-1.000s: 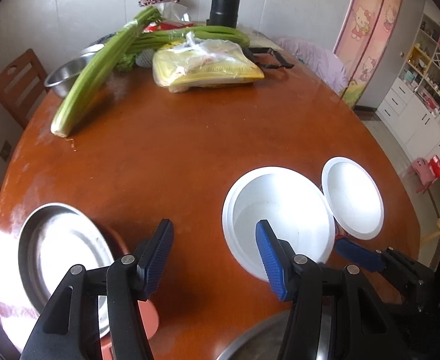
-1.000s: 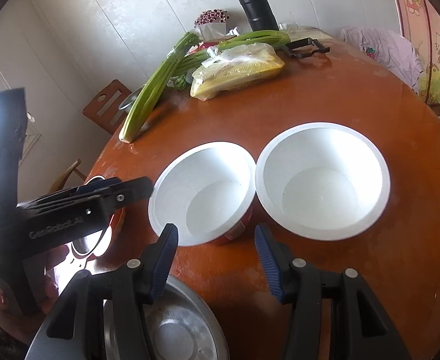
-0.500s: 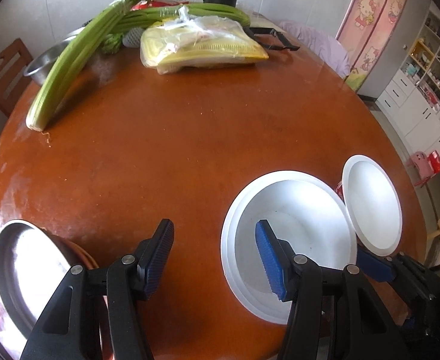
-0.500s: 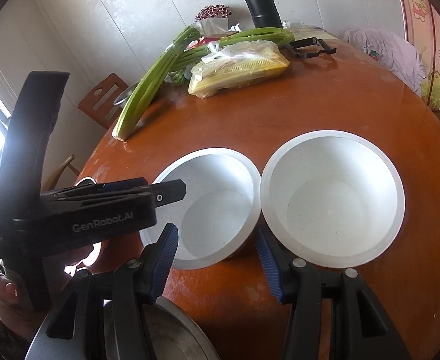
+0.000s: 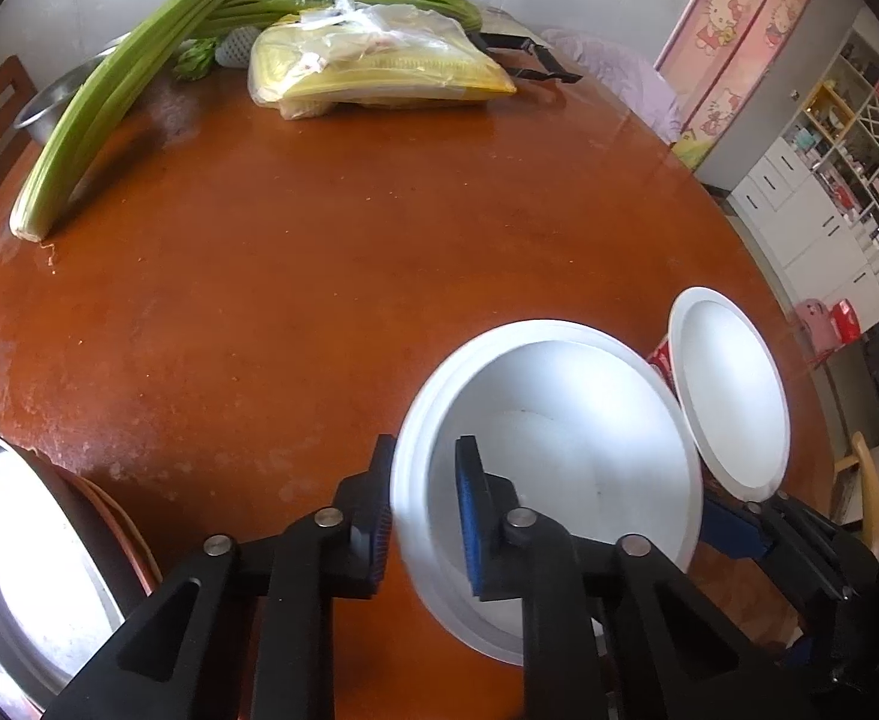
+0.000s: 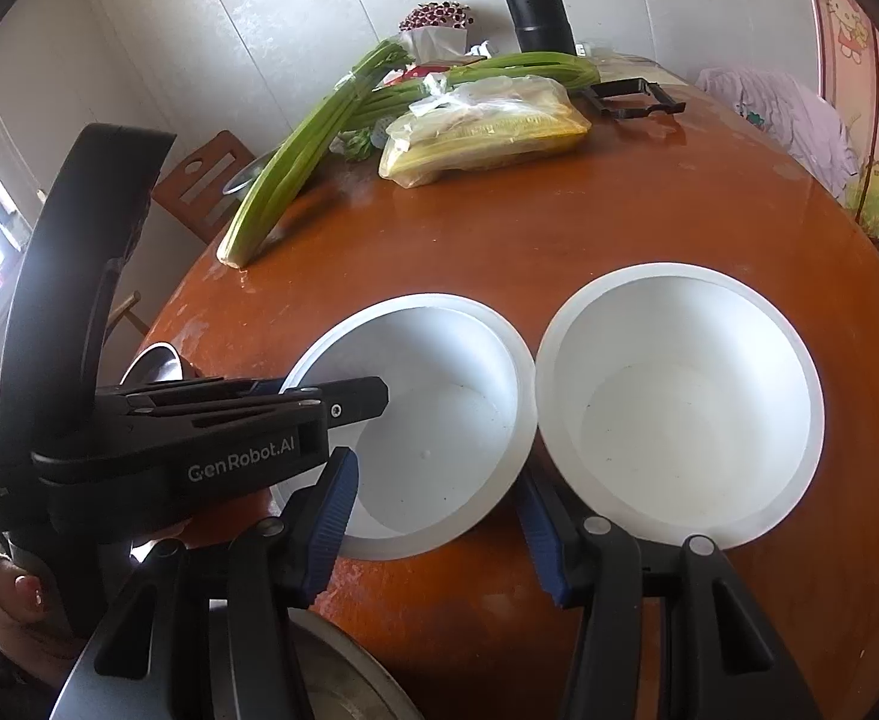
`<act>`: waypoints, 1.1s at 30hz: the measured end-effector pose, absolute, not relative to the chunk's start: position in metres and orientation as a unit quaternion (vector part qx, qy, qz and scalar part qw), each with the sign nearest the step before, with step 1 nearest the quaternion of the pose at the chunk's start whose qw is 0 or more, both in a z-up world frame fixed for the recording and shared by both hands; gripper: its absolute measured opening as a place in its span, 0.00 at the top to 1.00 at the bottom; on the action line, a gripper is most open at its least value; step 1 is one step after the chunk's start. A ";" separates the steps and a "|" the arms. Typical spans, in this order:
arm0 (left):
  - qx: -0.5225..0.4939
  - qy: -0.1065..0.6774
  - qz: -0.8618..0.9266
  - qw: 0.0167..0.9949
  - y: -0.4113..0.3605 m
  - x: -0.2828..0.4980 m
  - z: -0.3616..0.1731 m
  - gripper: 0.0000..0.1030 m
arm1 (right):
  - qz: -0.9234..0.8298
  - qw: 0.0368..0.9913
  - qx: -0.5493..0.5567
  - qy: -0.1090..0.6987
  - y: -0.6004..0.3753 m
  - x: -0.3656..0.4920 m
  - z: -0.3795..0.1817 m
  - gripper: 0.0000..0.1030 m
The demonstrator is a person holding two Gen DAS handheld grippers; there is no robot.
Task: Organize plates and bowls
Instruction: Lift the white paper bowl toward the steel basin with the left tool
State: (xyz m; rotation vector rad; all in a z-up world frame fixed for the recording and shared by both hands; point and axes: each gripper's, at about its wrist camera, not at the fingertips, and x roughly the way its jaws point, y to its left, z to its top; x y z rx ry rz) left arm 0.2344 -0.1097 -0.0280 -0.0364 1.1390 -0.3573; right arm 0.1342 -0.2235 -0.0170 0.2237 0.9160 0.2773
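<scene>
Now the left white bowl sits on the tabletop with its near rim between the jaws of the left gripper: one pad outside the wall, one inside, closed on the rim. The second white bowl stands just beside it, their rims almost touching. The jaws of the right gripper are half open and hold nothing; they straddle the near edge of the left bowl from below, without pressing it. To do the step well, I think the left gripper should lift straight up and keep the bowl level, so the thin rim does not slip, then lower it centred into the second bowl. A steel plate lies outside the left jaws.
</scene>
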 end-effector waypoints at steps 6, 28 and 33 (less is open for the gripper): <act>-0.020 0.531 -0.166 0.830 -0.106 0.230 -0.022 0.83 | 0.134 0.886 0.096 0.433 -0.219 0.132 -0.013 0.49; -0.040 0.497 -0.171 0.850 -0.082 0.192 0.012 0.79 | 0.153 0.902 0.069 0.397 -0.200 0.104 0.015 0.49; -0.040 0.490 -0.172 0.854 -0.079 0.179 0.020 0.79 | 0.156 0.906 0.065 0.387 -0.198 0.094 0.023 0.49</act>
